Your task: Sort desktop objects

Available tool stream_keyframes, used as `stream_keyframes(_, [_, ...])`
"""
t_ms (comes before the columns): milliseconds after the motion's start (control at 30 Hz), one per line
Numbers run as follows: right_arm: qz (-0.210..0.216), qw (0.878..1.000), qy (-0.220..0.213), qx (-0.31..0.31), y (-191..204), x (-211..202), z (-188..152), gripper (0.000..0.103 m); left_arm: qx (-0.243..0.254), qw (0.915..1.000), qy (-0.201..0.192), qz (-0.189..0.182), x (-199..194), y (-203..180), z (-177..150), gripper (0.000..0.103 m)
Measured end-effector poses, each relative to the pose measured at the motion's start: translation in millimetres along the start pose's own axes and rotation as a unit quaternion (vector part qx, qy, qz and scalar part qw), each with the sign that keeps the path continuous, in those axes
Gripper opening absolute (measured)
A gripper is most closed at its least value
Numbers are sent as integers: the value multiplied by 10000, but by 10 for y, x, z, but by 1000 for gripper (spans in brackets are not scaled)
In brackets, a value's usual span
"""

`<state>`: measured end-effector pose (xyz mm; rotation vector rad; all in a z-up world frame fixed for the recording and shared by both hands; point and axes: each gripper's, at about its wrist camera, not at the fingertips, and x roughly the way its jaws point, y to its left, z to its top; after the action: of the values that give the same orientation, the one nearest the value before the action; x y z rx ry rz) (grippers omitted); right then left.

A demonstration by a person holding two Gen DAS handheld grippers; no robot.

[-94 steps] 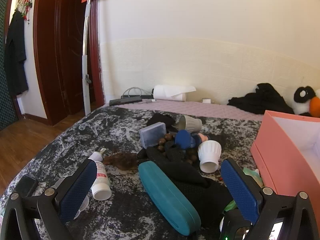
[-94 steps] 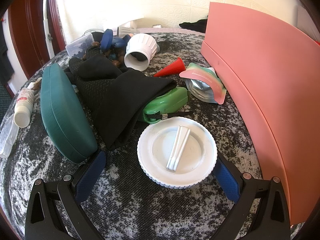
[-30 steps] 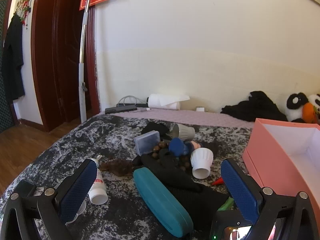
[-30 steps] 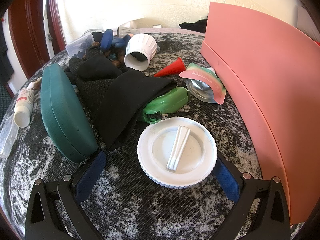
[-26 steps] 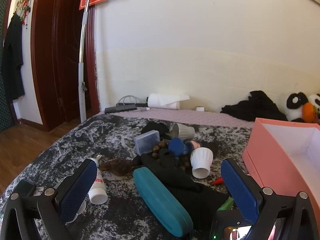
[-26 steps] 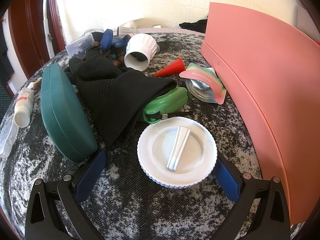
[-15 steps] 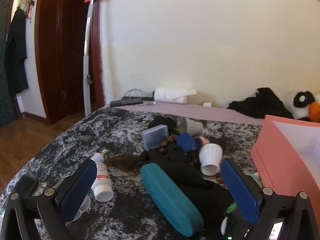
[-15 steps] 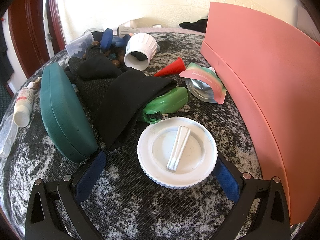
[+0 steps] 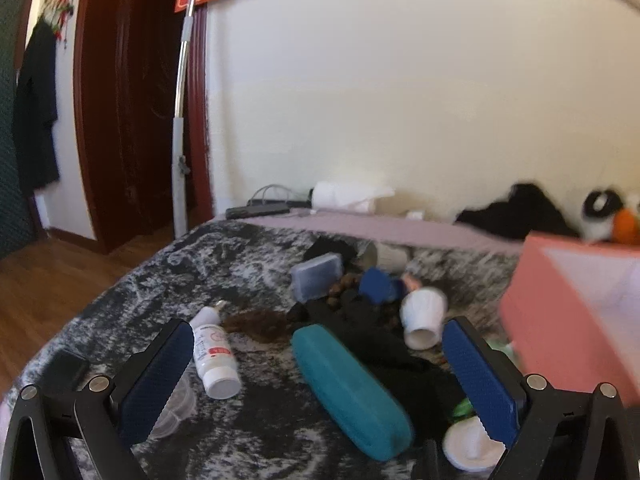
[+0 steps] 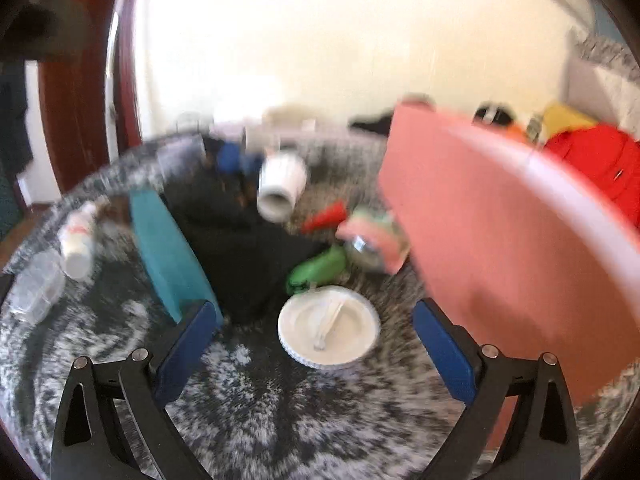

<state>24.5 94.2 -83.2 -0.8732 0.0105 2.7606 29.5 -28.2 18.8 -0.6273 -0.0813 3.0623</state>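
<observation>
Desktop objects: sorting not started; pink box (image 9: 560, 312) at right frame edge shows nothing inside.
White lid (image 10: 329, 326), teal case (image 9: 350, 384), bottle (image 9: 214, 354) lie mid-frame; left gripper (image 9: 320, 364), right gripper (image 10: 316, 344) jaws wide apart, empty.

Right view motion-blurred, white lid (image 9: 472, 446) half hidden, pink box (image 9: 576, 312) cropped

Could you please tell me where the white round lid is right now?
In the right wrist view the white round lid lies on the mottled cloth between the open claw's fingers, just below the green case and left of the pink box.
</observation>
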Motion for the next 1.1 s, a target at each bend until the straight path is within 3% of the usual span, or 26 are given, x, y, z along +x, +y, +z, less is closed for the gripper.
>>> stream_keyframes(233, [-338,9917,-1106,557,-299,-764,42,103,15,10000,2,-82,-67,75,11,103])
stream_keyframes(500, [-1034,9618,-2181,1295,-782,-1463,64,103,254,9967,249,-727,-13,-207,-74,103])
stream_keyframes(700, [-1418,9428,-2341,1901,-1228,-1603,73,103,514,9882,304,-1414,-124,-458,-132,103])
stream_keyframes(900, [-1583,9257,-2408,2449,-1567,-1607,48,103,851,9779,376,-1873,-219,-648,-209,103])
stream_keyframes(1100, [-1337,9251,-2255,2747,-1653,-1450,59,103,889,9713,341,-2182,-240,-736,-177,103])
